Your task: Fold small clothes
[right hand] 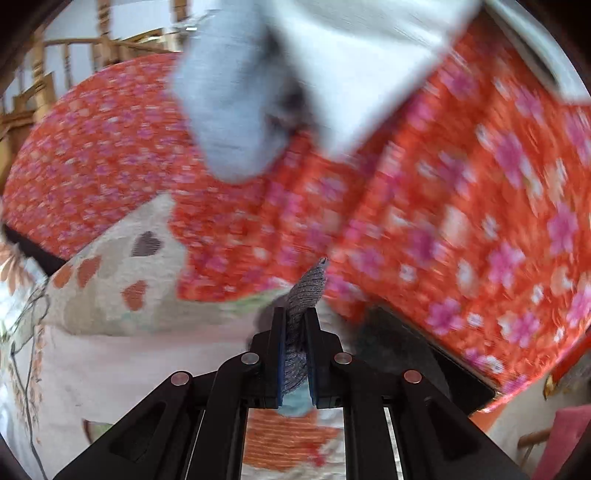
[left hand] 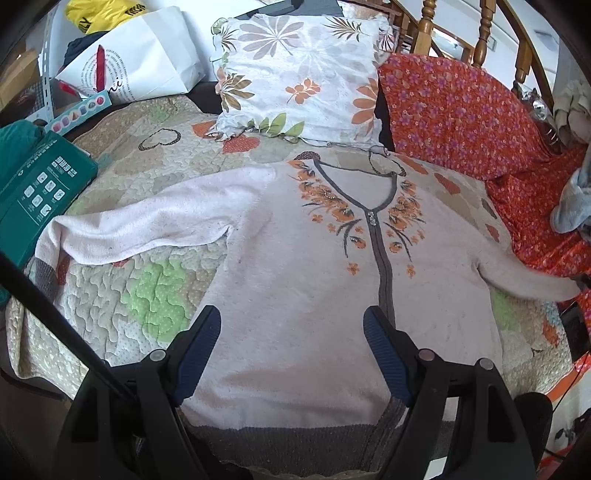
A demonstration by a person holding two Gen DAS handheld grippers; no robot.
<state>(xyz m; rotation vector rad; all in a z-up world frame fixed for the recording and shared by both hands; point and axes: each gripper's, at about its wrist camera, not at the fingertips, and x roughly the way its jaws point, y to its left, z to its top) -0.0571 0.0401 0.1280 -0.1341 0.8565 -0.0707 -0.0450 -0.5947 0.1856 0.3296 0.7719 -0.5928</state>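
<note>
A pale pink zip cardigan [left hand: 295, 266] with orange flower embroidery and a grey hem lies flat, front up, on a quilted bedspread [left hand: 122, 295]. Its left sleeve [left hand: 140, 229] is spread out to the left. Its right sleeve [left hand: 524, 277] stretches to the right edge of the view. My left gripper [left hand: 291, 332] is open just above the cardigan's lower body and holds nothing. My right gripper [right hand: 295, 325] is shut on the grey knit cuff [right hand: 306, 291] of the right sleeve, over the quilt [right hand: 110, 280]. The right wrist view is motion-blurred.
A floral pillow [left hand: 299, 74] and an orange flowered cushion [left hand: 450, 110] lie beyond the collar. A teal box [left hand: 40, 188] and a white paper bag [left hand: 136, 55] sit at the left. A grey-blue garment [right hand: 229, 99] hangs over orange flowered cloth [right hand: 461, 221]. A wooden railing [left hand: 480, 33] stands behind.
</note>
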